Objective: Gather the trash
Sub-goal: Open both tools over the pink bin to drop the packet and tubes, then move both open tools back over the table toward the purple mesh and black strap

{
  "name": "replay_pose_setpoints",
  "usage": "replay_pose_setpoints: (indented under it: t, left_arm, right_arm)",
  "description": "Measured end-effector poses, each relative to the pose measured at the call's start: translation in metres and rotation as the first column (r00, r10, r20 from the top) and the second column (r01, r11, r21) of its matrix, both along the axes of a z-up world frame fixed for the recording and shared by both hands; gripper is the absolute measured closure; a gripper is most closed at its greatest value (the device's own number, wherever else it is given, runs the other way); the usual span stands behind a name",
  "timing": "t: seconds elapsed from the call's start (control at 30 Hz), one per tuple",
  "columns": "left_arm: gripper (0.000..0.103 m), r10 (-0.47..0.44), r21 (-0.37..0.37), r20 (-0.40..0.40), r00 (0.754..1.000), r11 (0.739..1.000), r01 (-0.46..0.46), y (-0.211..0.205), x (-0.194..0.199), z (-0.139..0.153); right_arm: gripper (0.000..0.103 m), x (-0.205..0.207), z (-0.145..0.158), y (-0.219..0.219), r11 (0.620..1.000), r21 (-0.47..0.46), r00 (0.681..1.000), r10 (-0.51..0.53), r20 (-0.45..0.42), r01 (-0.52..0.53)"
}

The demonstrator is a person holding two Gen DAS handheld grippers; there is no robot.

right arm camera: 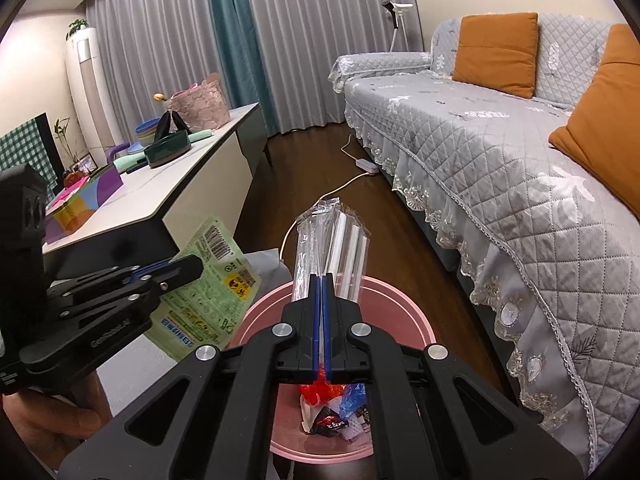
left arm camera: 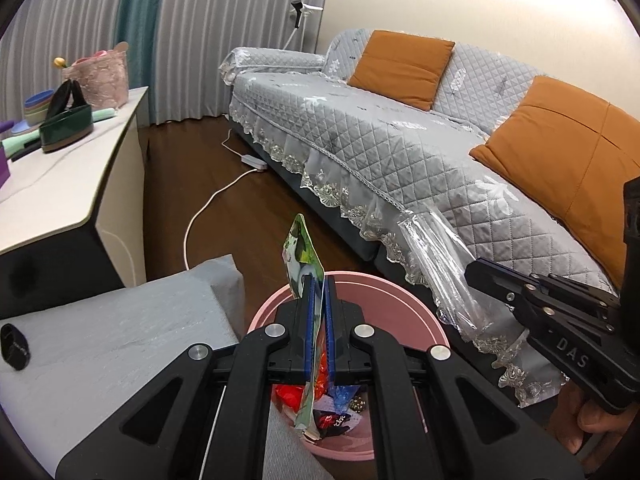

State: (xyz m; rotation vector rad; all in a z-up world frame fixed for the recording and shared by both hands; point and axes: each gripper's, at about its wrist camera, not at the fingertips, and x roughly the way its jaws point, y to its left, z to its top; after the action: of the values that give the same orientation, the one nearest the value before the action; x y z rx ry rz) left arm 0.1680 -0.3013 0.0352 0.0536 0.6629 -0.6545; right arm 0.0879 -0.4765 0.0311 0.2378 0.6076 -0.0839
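Both grippers hold trash above the pink bin (left arm camera: 400, 300), at lower centre of both views. The left gripper (left arm camera: 319, 280) is clamped on a green wrapper (left arm camera: 303, 256), whose top stands up past the fingertips and whose tail hangs down into the bin mouth. The right gripper (right arm camera: 322, 278) is clamped on a clear packet (right arm camera: 332, 240) of white sticks, which rises upright from its jaws over the bin's far rim. The bin already holds red, blue and dark wrappers.

By my reading this is the drop step: each piece is carried to the bin and not yet released. Next, each gripper should sit over the opening and part its jaws; the tall packet may need tilting so it falls inside rather than over the rim.

The sofa (right arm camera: 500, 152) with its lace skirt lies close on the right, a grey cushion (left arm camera: 120, 320) at lower left, and the two grippers are near each other. Bare floor opens beyond the bin, crossed by a white cable (left arm camera: 208, 208).
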Motion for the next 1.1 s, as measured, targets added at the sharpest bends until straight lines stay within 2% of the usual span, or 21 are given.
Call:
replay_pose_setpoints:
  t: [0.1,0.17,0.23,0.43,0.53,0.73,0.93,1.1]
  left_arm:
    - [0.093,-0.016,0.003,-0.011,1.0,1.0,0.016,-0.003,0.006,-0.002]
    - [0.077,0.002,0.008,-0.008,1.0,1.0,-0.002,0.002,0.007,-0.003]
    - [0.074,0.021,-0.001,-0.012,1.0,1.0,-0.021,0.007,0.008,-0.002]
    - [0.072,0.049,0.002,-0.003,0.999,0.999,-0.049,0.029,-0.002,0.003]
    - [0.061,0.067,0.007,0.014,0.998,0.998,-0.067,0.046,-0.011,0.01]
    - [0.054,0.121,0.02,0.085,0.989,0.992,-0.123,0.101,-0.035,0.034]
    - [0.051,0.199,0.059,0.154,0.968,0.976,-0.21,0.171,-0.051,0.055]
    - [0.051,0.323,0.061,0.165,0.932,0.94,-0.337,0.236,-0.052,0.049]
  right_arm:
    - [0.092,0.001,-0.001,-0.001,1.0,-0.002,1.0,-0.009,-0.003,0.009]
    - [0.071,0.003,-0.003,-0.002,1.0,-0.003,1.0,-0.01,-0.017,0.009]
    - [0.064,0.002,-0.004,-0.002,0.999,-0.025,1.0,-0.024,-0.016,0.024]
    - [0.061,0.002,-0.003,-0.003,0.999,-0.016,0.999,-0.038,-0.014,0.037]
    - [0.06,0.002,-0.002,0.002,0.999,-0.015,0.999,-0.03,-0.014,0.03]
    - [0.059,0.002,-0.001,0.025,1.0,-0.01,1.0,0.012,0.002,-0.012]
    - [0.058,0.004,0.004,0.052,0.998,0.038,0.998,0.052,0.023,-0.053]
    - [0.057,0.008,0.007,0.091,0.992,0.048,0.992,0.119,0.04,-0.121]
